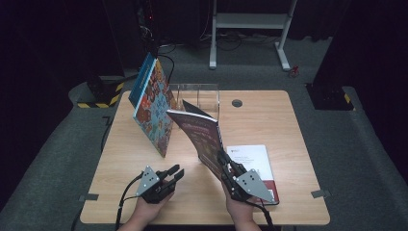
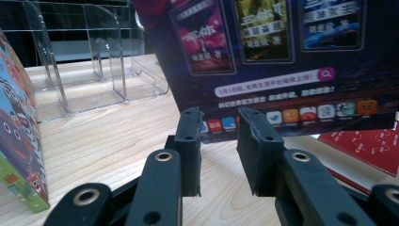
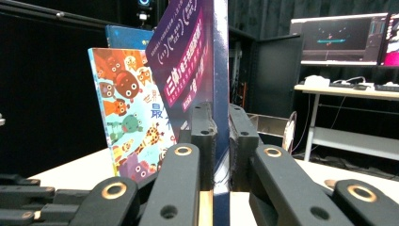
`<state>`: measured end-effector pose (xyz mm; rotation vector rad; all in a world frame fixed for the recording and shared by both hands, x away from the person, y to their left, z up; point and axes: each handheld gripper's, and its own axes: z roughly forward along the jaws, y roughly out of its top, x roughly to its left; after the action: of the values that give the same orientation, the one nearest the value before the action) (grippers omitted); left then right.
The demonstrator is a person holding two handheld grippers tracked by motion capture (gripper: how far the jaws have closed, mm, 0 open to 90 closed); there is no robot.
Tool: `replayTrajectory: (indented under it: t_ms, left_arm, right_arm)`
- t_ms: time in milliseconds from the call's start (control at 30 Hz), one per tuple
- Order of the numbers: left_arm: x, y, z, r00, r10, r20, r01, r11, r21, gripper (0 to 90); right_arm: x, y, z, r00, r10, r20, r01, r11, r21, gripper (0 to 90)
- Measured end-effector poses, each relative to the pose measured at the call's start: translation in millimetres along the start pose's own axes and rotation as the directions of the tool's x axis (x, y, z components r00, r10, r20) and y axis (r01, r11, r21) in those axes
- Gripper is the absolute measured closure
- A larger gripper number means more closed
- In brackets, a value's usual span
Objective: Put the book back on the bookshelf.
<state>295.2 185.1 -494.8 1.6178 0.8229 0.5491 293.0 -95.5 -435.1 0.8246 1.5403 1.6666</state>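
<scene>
A dark purple magazine [image 1: 202,137] is held up off the table, tilted, with my right gripper [image 1: 230,169] shut on its lower edge. In the right gripper view the jaws clamp the magazine [image 3: 207,56] edge-on between the pads. My left gripper [image 1: 172,175] rests low near the table's front, open, with nothing between its fingers. In the left gripper view the magazine's back cover [image 2: 282,61] hangs just beyond the open left gripper [image 2: 220,155]. A colourful cartoon book [image 1: 154,113] stands tilted against a clear acrylic rack [image 1: 202,96].
A white and red booklet [image 1: 252,163] lies flat on the wooden table [image 1: 120,168] under my right hand. The clear rack's dividers [image 2: 89,56] stand at the back. A cable hole [image 1: 236,102] sits near the far edge.
</scene>
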Motion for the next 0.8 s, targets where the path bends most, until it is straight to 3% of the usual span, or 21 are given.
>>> replayTrajectory:
  t_ms: [267, 433, 800]
  left_arm:
    - [2.1, 0.7, -1.6, 1.0, 0.001, -0.005, -0.001, 1.0, -0.005, 70.0]
    - [3.1, 1.6, -2.5, 1.0, -0.005, -0.006, 0.005, 0.9999, -0.011, 70.1]
    - [2.1, 1.6, -2.0, 1.0, -0.003, -0.004, 0.002, 1.0, -0.008, 69.7]
  right_arm:
    - [3.5, -15.6, 9.4, 0.9999, 0.007, 0.011, -0.007, 1.0, -0.002, 84.0]
    - [4.4, -20.6, 4.4, 0.9998, 0.003, 0.02, -0.003, 1.0, -0.002, 83.8]
    - [7.5, -34.7, -10.2, 0.9996, -0.004, 0.029, 0.003, 0.998, 0.065, 82.8]
